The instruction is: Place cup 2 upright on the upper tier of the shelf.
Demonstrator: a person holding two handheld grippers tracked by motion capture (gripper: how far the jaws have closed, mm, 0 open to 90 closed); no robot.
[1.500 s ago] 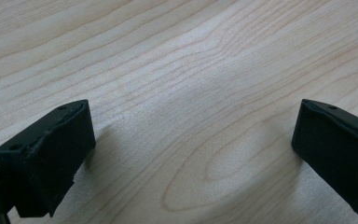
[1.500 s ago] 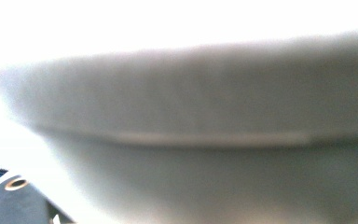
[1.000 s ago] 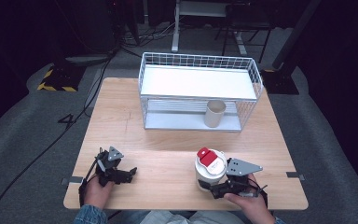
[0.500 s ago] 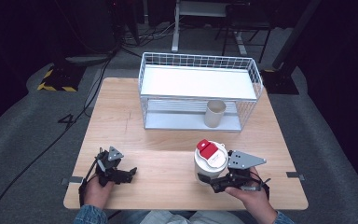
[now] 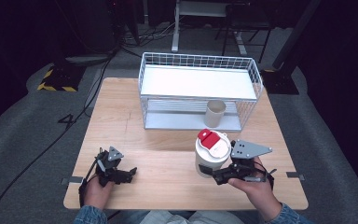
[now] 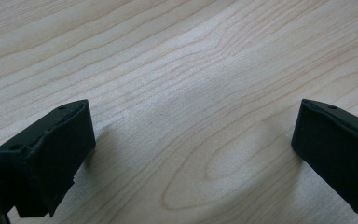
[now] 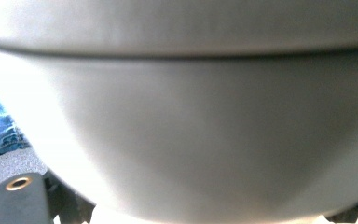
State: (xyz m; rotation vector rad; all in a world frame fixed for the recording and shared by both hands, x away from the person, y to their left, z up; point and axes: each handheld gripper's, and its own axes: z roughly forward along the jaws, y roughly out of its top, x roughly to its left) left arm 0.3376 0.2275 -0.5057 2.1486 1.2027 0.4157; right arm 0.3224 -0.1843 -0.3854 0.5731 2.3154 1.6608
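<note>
The white cup (image 5: 211,156) with the red-tabbed lid stands upright on the worktop (image 5: 168,158), directly ahead of the right hand-held gripper (image 5: 209,171), whose jaws close around its lower wall; in the right gripper view the pale cup wall (image 7: 182,140) sits pressed right up against the camera. So the right hand-held gripper is holding the cup low on its body. Beyond the cup, farther from that gripper, stands a white wire basket (image 5: 200,70) with a shelf, and under the shelf a small beige cup (image 5: 214,113) sits upright. Well off to the cup's other side, the left hand-held gripper (image 5: 129,173) rests on the bare wood, jaws spread wide with nothing between them, as the left gripper view confirms (image 6: 191,154).

The risks, as I judge them: the grip is low on a tall, top-heavy cup, so a quick lift or tilt could tip it out of the jaws; squeezing harder might buckle the wall or pop the lid. Carried toward the basket, it could catch the wire rim or knock the beige cup.

Count: two cups, one basket, two hand-held grippers.
</note>
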